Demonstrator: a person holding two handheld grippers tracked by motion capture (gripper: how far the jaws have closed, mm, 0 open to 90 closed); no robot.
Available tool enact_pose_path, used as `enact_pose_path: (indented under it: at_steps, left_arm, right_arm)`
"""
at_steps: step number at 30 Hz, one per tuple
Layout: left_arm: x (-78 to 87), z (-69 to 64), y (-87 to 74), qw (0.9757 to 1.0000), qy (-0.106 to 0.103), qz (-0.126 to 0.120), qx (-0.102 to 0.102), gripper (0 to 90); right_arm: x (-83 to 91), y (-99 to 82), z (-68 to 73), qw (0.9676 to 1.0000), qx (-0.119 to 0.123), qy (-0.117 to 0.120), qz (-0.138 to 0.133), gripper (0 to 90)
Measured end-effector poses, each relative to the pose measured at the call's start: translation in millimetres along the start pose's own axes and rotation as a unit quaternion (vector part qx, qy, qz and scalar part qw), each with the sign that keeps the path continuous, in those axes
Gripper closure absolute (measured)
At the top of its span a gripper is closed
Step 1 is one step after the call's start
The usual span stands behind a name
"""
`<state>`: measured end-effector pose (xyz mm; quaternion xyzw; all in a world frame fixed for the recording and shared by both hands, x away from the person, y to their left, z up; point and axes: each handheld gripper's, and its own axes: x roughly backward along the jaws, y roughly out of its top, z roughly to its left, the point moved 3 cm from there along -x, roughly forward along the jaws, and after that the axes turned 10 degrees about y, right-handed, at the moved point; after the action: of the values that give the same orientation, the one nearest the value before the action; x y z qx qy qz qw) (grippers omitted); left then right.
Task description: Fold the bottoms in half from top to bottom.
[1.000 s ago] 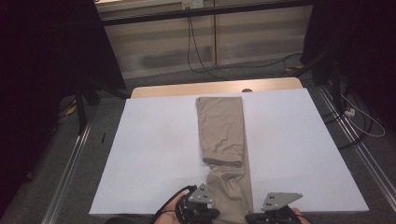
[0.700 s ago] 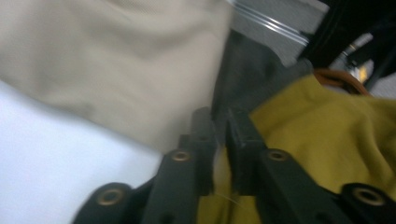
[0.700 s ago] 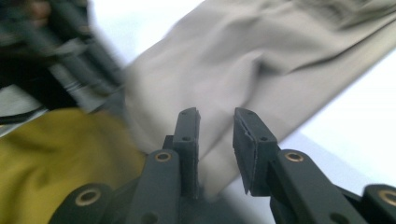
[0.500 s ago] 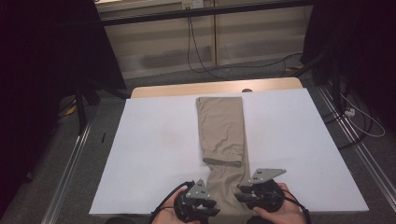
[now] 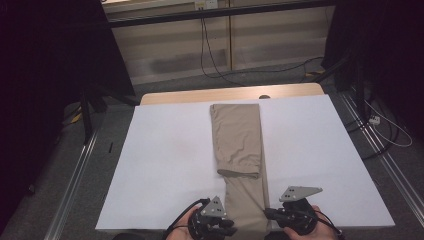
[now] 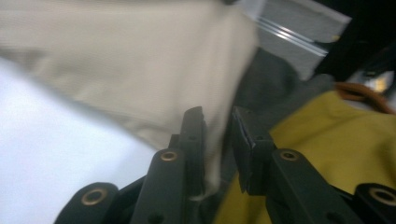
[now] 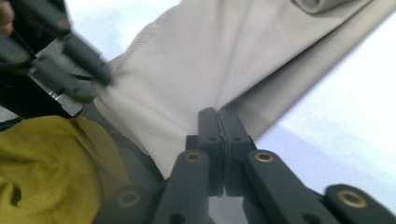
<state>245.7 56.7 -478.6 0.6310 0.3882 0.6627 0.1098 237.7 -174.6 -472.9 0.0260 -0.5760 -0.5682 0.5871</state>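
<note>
White sheeting (image 5: 165,165) covers the desk (image 5: 200,96), whose bare wooden edge shows along the far side, with grey floor (image 5: 65,165) and metal rails (image 5: 75,175) to either side. Beige trousers (image 5: 239,145) lie lengthwise along the middle of the sheeting, folded so that the far portion forms a doubled layer ending in a fold line about two thirds of the way toward the near edge; a single narrower layer continues from there to the near edge of the desk, between the two hands. The left tool (image 5: 216,226) sits at the left border of this near end, and the right tool (image 5: 280,216) sits at its right border, each held in a hand at the bottom of the high view. In the left gripper view, the left tool (image 6: 218,126) stands with its jaws slightly apart; the cloth edge hangs between them and lies against one jaw, and the jaws have just been closing. In the right gripper view, the right tool (image 7: 218,116) has its jaws pressed together on a pinch of the beige cloth, which puckers toward the grip; these jaws have just been closing as well. That view also shows the other tool at the cloth's opposite corner and a yellow garment (image 7: 46,163) below the desk edge.
</note>
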Motion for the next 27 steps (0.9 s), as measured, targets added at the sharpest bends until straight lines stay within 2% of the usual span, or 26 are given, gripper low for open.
enact_pose_path:
  at_steps: [2,4,6,7,9,10,11,13,14,16,18,19,21,23,24,25,27]
  left_arm:
    - [0.5,-0.7,-0.1,1.0,0.004,0.004,-0.004,72.1]
    - [4.2,4.8,3.6,0.9998,0.011,-0.015,0.003,66.6]
    - [9.7,17.3,9.8,0.9984,0.047,-0.031,0.001,60.8]
    - [12.4,25.7,13.5,0.9972,0.061,-0.042,0.009,59.3]
    - [17.1,47.0,20.6,0.9934,0.099,-0.054,0.019,54.8]
    - [18.0,58.7,24.0,0.9918,0.11,-0.058,0.03,52.9]
    - [18.3,70.8,27.7,0.9894,0.125,-0.063,0.037,51.5]
    - [17.2,93.3,35.6,0.9838,0.152,-0.083,0.048,48.5]
    - [15.8,103.3,39.3,0.9826,0.157,-0.084,0.052,47.5]
    - [12.2,118.2,45.7,0.9788,0.172,-0.086,0.071,45.6]
    - [7.5,126.2,50.8,0.9774,0.179,-0.091,0.066,45.2]
    - [5.3,129.5,52.0,0.9759,0.186,-0.094,0.063,46.9]
    - [0.3,134.3,52.1,0.9756,0.187,-0.092,0.069,49.9]
    - [-3.5,136.5,52.5,0.9748,0.194,-0.096,0.056,54.3]
    - [-4.9,137.3,52.9,0.9751,0.195,-0.093,0.049,56.5]
    - [-6.4,138.1,53.3,0.9758,0.192,-0.09,0.054,59.5]
    - [-9.6,139.3,55.0,0.9752,0.191,-0.091,0.064,62.9]
  right_arm:
    - [0.6,3.0,-0.9,1.0,0.004,-0.001,-0.006,73.4]
    - [1.5,10.9,-4.1,0.9997,0.012,-0.008,-0.019,67.9]
    - [0.1,22.3,-10.6,0.9988,0.035,-0.01,-0.034,65.9]
    - [-1.7,28.4,-15.6,0.9983,0.041,-0.02,-0.036,63.6]
    - [-7.7,40.5,-26.6,0.9974,0.056,-0.023,-0.038,62.5]
    - [-11.2,46.6,-32.6,0.997,0.061,-0.027,-0.039,59.9]
    - [-14.8,52.6,-38.3,0.9969,0.06,-0.033,-0.039,56.9]
    - [-21.9,64.2,-45.8,0.9958,0.074,-0.041,-0.036,56.5]
    - [-24.4,69.8,-48.8,0.9945,0.083,-0.051,-0.037,56.3]
    - [-28.8,79.8,-54.7,0.9939,0.089,-0.05,-0.042,57.6]
    - [-34.0,86.4,-59.1,0.9926,0.102,-0.054,-0.038,57.8]
    - [-37.0,87.6,-61.0,0.993,0.103,-0.047,-0.035,58.6]
    - [-42.9,85.4,-63.0,0.9929,0.106,-0.047,-0.028,58.7]
    - [-47.7,79.6,-64.3,0.991,0.121,-0.052,-0.024,58.8]
    - [-48.4,78.0,-65.0,0.9906,0.124,-0.053,-0.025,58.6]
    - [-48.9,76.7,-65.6,0.9899,0.128,-0.054,-0.027,58.6]
    - [-49.4,76.1,-65.9,0.9878,0.139,-0.068,-0.024,56.5]
